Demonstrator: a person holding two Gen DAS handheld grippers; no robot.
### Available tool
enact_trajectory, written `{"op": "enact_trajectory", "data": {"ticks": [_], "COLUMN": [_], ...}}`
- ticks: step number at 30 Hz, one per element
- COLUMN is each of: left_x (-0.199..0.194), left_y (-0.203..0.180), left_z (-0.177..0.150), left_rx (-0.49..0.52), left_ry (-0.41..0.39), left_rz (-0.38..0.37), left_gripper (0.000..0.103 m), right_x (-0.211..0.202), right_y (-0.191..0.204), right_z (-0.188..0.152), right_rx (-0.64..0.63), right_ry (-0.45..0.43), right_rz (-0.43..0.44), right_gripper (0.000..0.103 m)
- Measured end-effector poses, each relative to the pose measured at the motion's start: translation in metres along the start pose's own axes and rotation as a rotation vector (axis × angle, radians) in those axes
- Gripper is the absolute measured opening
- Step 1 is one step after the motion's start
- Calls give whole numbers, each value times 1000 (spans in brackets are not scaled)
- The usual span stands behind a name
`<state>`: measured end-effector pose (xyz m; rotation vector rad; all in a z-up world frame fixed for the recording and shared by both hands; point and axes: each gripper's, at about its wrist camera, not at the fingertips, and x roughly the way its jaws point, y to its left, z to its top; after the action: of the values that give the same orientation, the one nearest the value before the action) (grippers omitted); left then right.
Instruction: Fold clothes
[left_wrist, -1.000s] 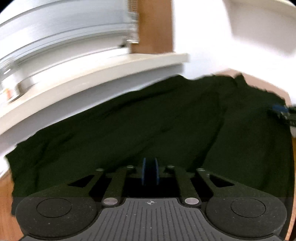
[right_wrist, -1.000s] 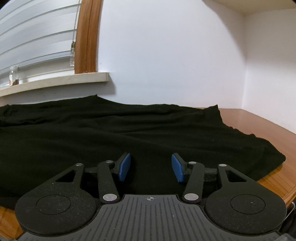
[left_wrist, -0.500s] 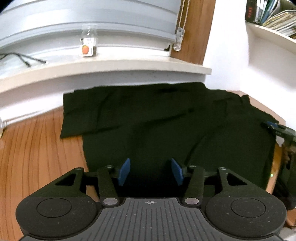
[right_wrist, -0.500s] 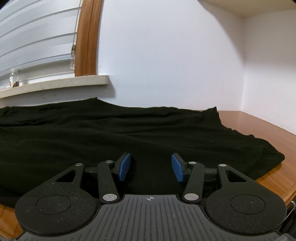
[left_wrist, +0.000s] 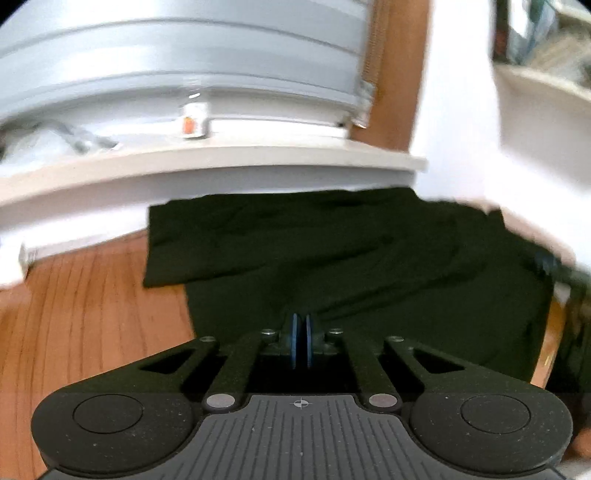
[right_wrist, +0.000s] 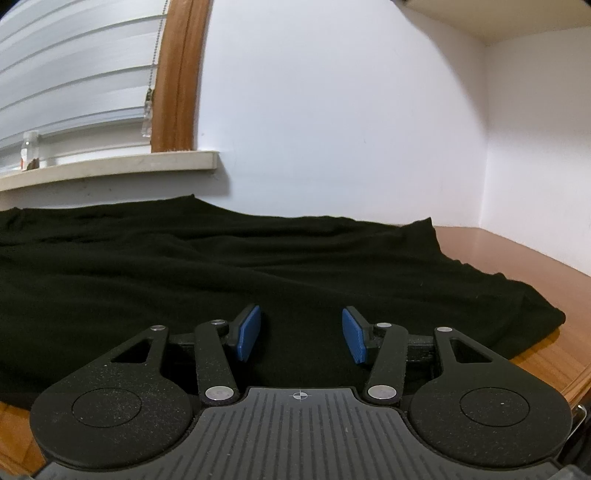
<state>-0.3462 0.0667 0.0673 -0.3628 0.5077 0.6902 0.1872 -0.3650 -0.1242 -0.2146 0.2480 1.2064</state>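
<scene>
From my left camera I see a wooden table (left_wrist: 81, 325) running up to a white sill (left_wrist: 221, 162), with a small clear bottle (left_wrist: 194, 120) standing on it under grey blinds (left_wrist: 177, 55), all of it smeared by blur. A brown window frame (left_wrist: 395, 74) rises at the sill's right end, and a shelf (left_wrist: 543, 77) with blurred contents sits at the top right. My right camera shows a bare white wall (right_wrist: 332, 110) meeting another in a corner.
</scene>
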Motion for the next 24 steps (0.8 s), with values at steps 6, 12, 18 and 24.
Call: {"op": "enact_trajectory", "data": {"ticks": [6,12,18,24], "left_x": [10,27,84,136], "left_y": [-13,-41,-100,-140], "left_z": [-1,23,44,55], "left_rx": [51,83,225,362], "left_ry": [62,24,83,127], "left_rz": [48,-8,-115,-140], "left_gripper": [59,74,74,73], "right_x": [-1,-1,-3,-16], "right_y": [0,0,4,40], "right_z": [0,1,3,15], "right_rx": [4,11,2,-61], "right_ry": [0,4,19,81], "right_rz": [1,4,3,105], "right_gripper": [49,50,50,50]}}
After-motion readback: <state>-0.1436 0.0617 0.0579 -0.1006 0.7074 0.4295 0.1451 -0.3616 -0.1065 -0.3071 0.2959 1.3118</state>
